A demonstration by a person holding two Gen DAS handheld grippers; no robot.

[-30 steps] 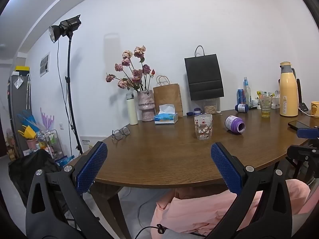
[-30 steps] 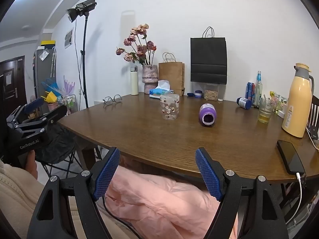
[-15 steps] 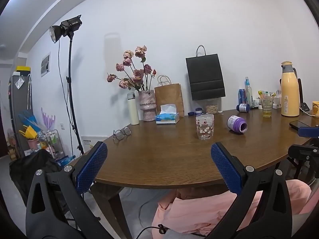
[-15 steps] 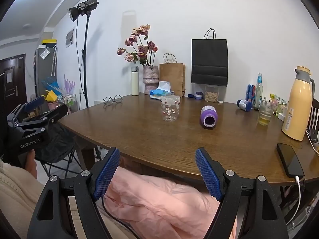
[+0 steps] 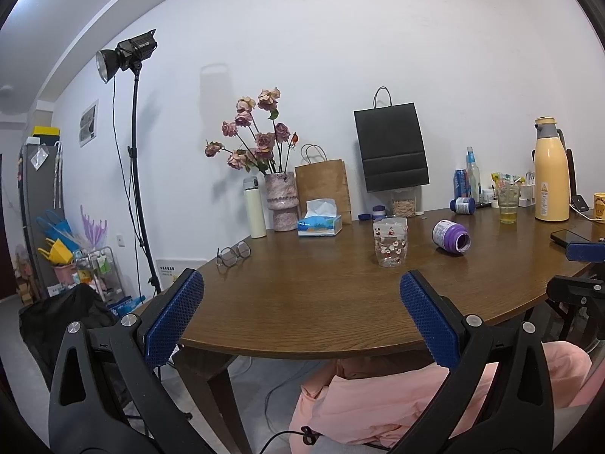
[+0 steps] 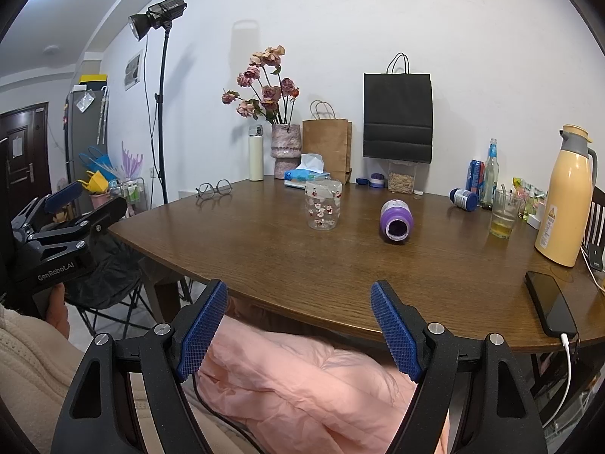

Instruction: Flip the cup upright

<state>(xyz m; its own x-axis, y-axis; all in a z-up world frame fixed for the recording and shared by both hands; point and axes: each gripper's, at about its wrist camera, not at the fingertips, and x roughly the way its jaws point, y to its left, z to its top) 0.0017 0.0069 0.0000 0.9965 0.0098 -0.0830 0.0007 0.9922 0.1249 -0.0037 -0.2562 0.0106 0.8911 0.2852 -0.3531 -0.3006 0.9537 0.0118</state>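
A purple cup (image 5: 451,236) lies on its side on the brown table (image 5: 321,295), its mouth turned toward me; it also shows in the right wrist view (image 6: 396,221). A clear glass with red figures (image 5: 390,241) stands to its left, also in the right wrist view (image 6: 323,204). My left gripper (image 5: 298,317) is open and empty, held before the table's near edge. My right gripper (image 6: 300,331) is open and empty, also short of the edge, well back from the cup.
A yellow thermos (image 6: 567,196), a glass of yellow drink (image 6: 503,213), a phone on a cable (image 6: 550,302), a blue-capped bottle on its side (image 6: 463,198), glasses (image 6: 213,190), a tissue box, vase and paper bags stand on the table. Pink cloth (image 6: 302,374) lies below the grippers.
Both views have shifted slightly; the cup and glass sit a little further right in each view. Both grippers stay open and empty.
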